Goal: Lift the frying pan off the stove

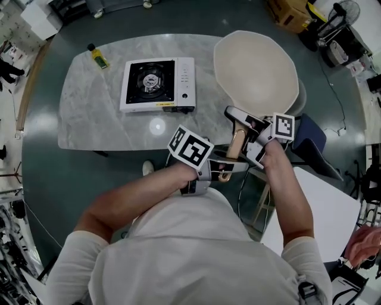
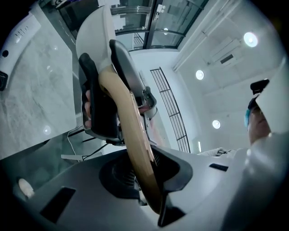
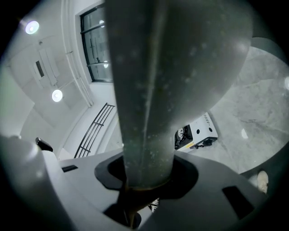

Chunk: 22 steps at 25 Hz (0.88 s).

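The frying pan [image 1: 256, 71], cream inside, hangs tilted in the air to the right of the white portable stove [image 1: 158, 84], above the marble table's [image 1: 89, 113] right end. Its wooden handle [image 1: 237, 145] points back toward me. My left gripper [image 1: 225, 168] is shut on the handle's near end; in the left gripper view the wooden handle [image 2: 135, 149] runs between the jaws of the left gripper [image 2: 145, 191]. My right gripper [image 1: 243, 126] is shut on the handle nearer the pan. The pan's grey neck [image 3: 149, 113] fills the right gripper [image 3: 143, 182] view, and the stove [image 3: 196, 132] shows beyond it.
A yellow bottle [image 1: 97, 56] lies at the table's far left corner. A blue chair [image 1: 309, 140] stands under my right arm, with a white surface [image 1: 321, 208] beside it. A cardboard box [image 1: 292, 15] and cables lie on the floor at the far right.
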### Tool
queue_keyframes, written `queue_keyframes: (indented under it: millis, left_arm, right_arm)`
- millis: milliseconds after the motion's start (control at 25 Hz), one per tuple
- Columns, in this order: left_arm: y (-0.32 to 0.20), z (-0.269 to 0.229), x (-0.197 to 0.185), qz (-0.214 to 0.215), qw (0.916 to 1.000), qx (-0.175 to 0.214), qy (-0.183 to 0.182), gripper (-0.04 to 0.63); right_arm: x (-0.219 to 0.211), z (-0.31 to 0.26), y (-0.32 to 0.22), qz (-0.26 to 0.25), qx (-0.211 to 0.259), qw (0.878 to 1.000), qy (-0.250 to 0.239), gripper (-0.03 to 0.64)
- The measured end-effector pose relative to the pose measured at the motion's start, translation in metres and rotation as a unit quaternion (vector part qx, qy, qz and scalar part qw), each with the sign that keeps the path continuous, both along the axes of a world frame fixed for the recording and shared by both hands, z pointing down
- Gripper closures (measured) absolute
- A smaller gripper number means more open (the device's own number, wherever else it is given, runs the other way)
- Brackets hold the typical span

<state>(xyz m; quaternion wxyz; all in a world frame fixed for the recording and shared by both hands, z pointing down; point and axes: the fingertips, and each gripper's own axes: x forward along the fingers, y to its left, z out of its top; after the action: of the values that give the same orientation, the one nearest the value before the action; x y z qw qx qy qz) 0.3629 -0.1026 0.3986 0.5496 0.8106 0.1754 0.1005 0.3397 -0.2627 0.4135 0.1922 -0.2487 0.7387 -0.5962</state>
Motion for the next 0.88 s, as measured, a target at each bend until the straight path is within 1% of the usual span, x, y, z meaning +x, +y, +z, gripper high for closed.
queue_keyframes:
  millis: [120,320,640,880]
  left_arm:
    - [0.012,-0.005,0.01,0.01,0.9999,-0.003,0.002,0.505]
    - [0.014,0.002,0.015,0.021,0.9997,-0.01,0.001,0.505]
    - [0.014,0.01,0.019,0.027,0.9995,-0.016,-0.002,0.504]
    - [0.014,0.011,0.019,0.031,0.9994,-0.011,-0.004,0.503]
  right_arm:
    - [0.014,-0.004,0.012,0.014,-0.001,1.0,-0.004,0.454]
    - [0.024,0.007,0.014,0.027,-0.005,1.0,-0.004,0.453]
    - [0.028,0.016,0.014,0.028,-0.009,1.0,-0.009,0.449]
    - [0.029,0.015,0.014,0.027,-0.001,1.0,-0.011,0.446]
